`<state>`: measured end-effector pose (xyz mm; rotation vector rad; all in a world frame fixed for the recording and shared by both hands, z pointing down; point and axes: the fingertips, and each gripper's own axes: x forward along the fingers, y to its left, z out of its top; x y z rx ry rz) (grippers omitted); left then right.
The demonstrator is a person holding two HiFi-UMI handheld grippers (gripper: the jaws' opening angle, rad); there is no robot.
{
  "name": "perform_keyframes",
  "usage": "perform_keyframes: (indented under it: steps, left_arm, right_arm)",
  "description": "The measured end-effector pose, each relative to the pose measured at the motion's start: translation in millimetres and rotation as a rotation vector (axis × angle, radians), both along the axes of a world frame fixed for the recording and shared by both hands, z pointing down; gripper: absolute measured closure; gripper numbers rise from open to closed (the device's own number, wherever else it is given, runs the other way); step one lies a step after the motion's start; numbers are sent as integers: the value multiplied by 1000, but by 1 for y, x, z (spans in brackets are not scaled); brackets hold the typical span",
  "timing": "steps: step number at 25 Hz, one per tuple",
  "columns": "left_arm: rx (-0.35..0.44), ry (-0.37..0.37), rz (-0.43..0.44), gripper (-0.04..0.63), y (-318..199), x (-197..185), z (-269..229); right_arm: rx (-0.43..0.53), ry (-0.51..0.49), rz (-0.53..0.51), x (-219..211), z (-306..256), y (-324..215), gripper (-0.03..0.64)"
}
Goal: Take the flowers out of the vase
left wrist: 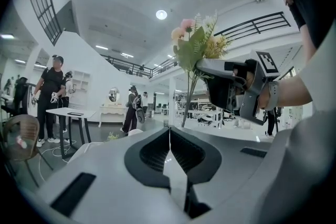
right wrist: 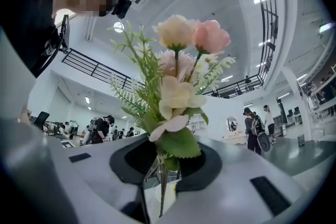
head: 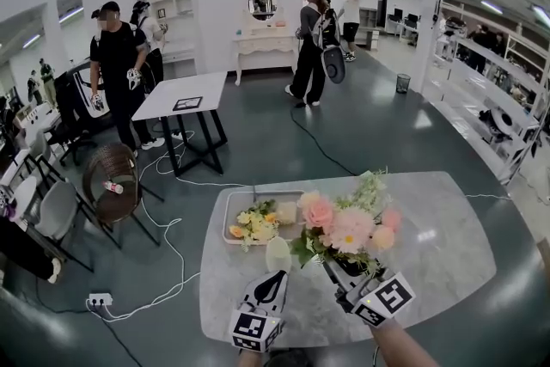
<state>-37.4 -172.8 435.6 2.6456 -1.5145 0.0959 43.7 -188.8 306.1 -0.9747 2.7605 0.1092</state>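
A bouquet (head: 344,228) of pink and peach flowers with green leaves hangs over the marble table (head: 447,245). My right gripper (head: 333,271) is shut on its stems from the near side. In the right gripper view the bouquet (right wrist: 178,92) rises from between the jaws of the right gripper (right wrist: 165,165), which pinch the thin stems. A pale vase (head: 278,253) stands on the table just left of the bouquet. Right behind the vase my left gripper (head: 277,279) is shut and holds nothing. In the left gripper view the left gripper (left wrist: 169,131) has its jaws together, and the bouquet (left wrist: 197,44) shows at the upper right.
A tray (head: 228,219) with yellow and white flowers (head: 253,223) lies on the table beyond the vase. On the floor past the table stand a small white table (head: 185,94) and a chair (head: 112,180), with cables (head: 168,228) between them. Several people stand farther off.
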Motion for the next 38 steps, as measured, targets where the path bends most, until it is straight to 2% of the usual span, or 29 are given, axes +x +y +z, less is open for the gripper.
perform_keyframes:
  steps: [11, 24, 38]
  left_arm:
    - [-10, -9, -21, 578, 15, -5, -2]
    - [-34, 22, -44, 578, 44, -1, 10]
    - [-22, 28, -71, 578, 88, 11, 4]
  right_arm:
    - [-59, 44, -37, -2, 37, 19, 506]
    - [-106, 54, -69, -4, 66, 44, 506]
    - [-110, 62, -84, 10, 70, 89, 506]
